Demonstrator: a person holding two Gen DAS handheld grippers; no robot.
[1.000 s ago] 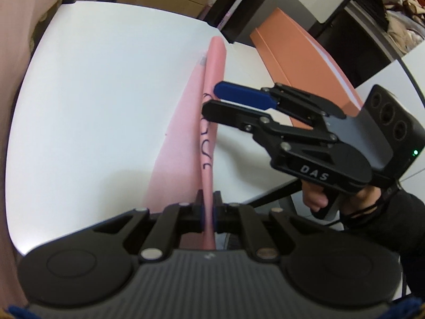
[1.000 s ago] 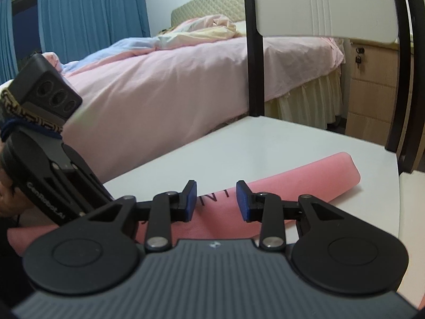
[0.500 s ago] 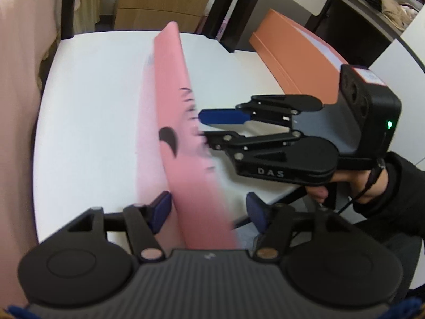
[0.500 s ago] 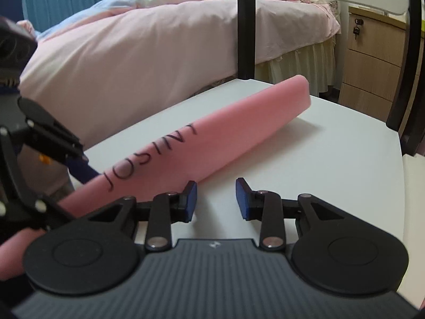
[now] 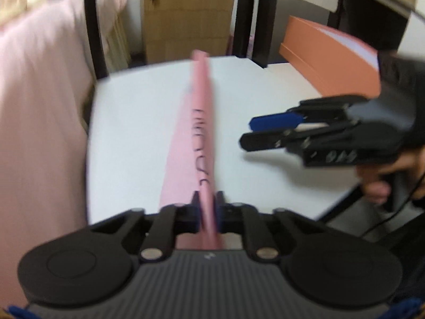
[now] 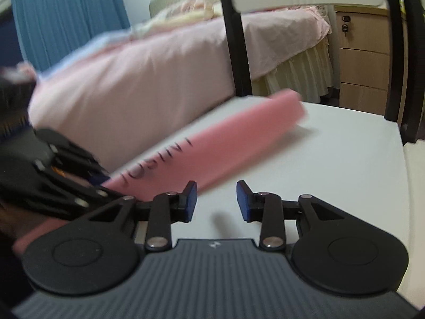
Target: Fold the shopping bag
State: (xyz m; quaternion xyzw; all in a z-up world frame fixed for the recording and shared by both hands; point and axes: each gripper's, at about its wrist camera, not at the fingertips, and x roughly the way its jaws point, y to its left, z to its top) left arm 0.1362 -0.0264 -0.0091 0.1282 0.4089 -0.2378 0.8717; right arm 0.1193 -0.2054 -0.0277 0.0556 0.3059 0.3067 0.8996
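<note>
The pink shopping bag (image 5: 202, 122), folded into a long narrow strip with black lettering, stretches away over the white table (image 5: 138, 122). My left gripper (image 5: 207, 207) is shut on its near end and holds the strip on edge. The bag also shows in the right wrist view (image 6: 239, 138), slanting from lower left to upper right. My right gripper (image 6: 216, 199) is open and empty, just right of the bag above the table. It also shows in the left wrist view (image 5: 249, 133), to the right of the strip and apart from it.
An orange box (image 5: 326, 63) lies at the table's far right. A black chair frame (image 6: 236, 53) stands at the table's far edge. A bed with pink sheets (image 6: 148, 63) runs along the left. A wooden drawer cabinet (image 6: 364, 61) stands behind.
My left gripper opened half a second ago and has shut again on the bag's end. The strip now stands on edge. My right gripper has moved away to the right of the bag.
</note>
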